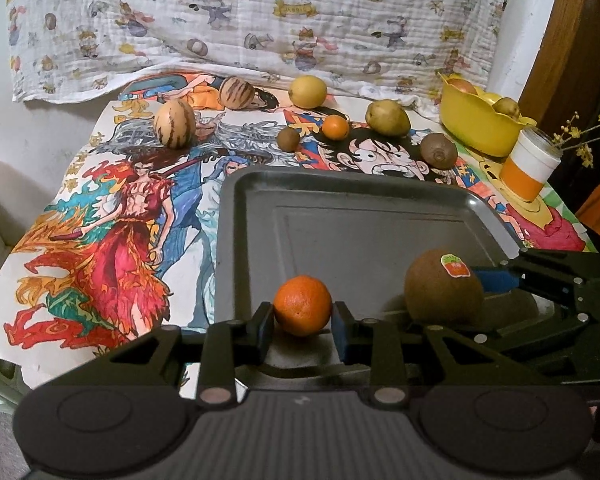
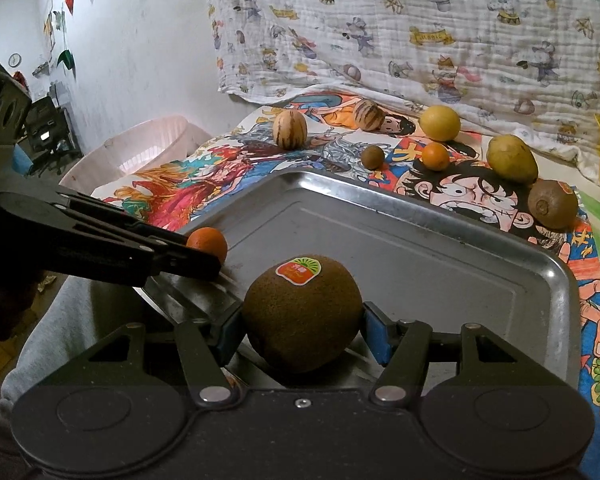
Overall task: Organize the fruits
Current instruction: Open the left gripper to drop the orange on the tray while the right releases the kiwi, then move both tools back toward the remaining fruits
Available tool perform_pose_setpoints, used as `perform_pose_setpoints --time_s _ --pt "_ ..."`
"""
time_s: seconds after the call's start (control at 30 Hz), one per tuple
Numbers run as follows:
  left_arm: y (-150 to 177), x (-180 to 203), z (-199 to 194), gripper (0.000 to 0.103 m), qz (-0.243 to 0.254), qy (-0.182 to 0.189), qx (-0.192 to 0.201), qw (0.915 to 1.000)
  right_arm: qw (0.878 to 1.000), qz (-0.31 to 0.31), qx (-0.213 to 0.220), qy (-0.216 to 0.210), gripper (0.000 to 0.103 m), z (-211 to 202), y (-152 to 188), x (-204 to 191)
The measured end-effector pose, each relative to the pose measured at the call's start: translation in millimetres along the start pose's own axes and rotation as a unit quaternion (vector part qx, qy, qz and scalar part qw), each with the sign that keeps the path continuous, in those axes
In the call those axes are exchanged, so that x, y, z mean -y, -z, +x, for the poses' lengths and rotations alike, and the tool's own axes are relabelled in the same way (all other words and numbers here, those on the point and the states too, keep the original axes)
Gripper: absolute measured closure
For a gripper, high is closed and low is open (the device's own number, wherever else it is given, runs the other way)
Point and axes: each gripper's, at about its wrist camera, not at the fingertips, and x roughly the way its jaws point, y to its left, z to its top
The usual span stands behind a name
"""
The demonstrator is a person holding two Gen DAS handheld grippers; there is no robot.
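Presently an orange [image 1: 302, 305] is clamped by the left gripper [image 1: 302, 322] and a kiwi [image 2: 302, 314] by the right gripper [image 2: 302, 330], above the tray's [image 2: 420, 248] near edge.

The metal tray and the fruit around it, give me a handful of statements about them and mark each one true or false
1. The left gripper is shut on a small orange. True.
2. The right gripper holds a lemon. False: its pads press on a kiwi with a sticker.
3. Both held fruits are over the near end of the metal tray. True.
4. The tray's far half is piled with fruit. False: it is bare.
5. The yellow bowl has fruit in it. True.
6. The two striped melons sit inside the yellow bowl. False: they rest on the cartoon-print cloth, at its far left.
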Motion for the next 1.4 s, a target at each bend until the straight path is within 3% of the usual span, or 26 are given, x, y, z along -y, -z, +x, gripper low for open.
perform_pose_setpoints --time_s 0.2,0.33,0.5,0.63,0.83,1.07,1.4 --pt "0.7 -3.1 -1.0 0.063 -0.011 0.002 0.002 0.9999 1.000 0.001 0.001 0.000 0.038 0.3 0.7 1.0" --pt "-0.6 -5.4 -3.9 0.051 -0.019 0.004 0.009 0.9998 1.000 -0.002 0.007 0.002 0.032 -1.9 0.4 3.1" --pt "-4.3 -6.9 -7.3 0.044 -0.026 0.005 0.020 0.9995 1.000 0.000 0.005 0.004 0.027 -4.3 1.8 5.2" --pt "-6.8 -4.4 -11.1 0.021 -0.023 -0.004 0.030 0.9993 1.000 0.010 0.005 0.013 0.018 -12.6 4.3 10.6" --pt "-9.9 6.9 -20.1 0.006 0.001 -0.006 0.042 0.9991 1.000 0.022 -0.006 0.021 0.006 -32.6 8.0 23.6" --pt "-20.1 32.5 -27.0 0.001 0.058 -0.018 0.054 0.9967 0.999 0.011 -0.007 0.042 0.001 -60.3 2.3 39.2" --pt "-47.9 69.4 -13.0 0.001 0.105 -0.011 0.051 0.9931 0.993 -0.007 -0.004 0.118 0.001 -83.0 -11.4 66.1"
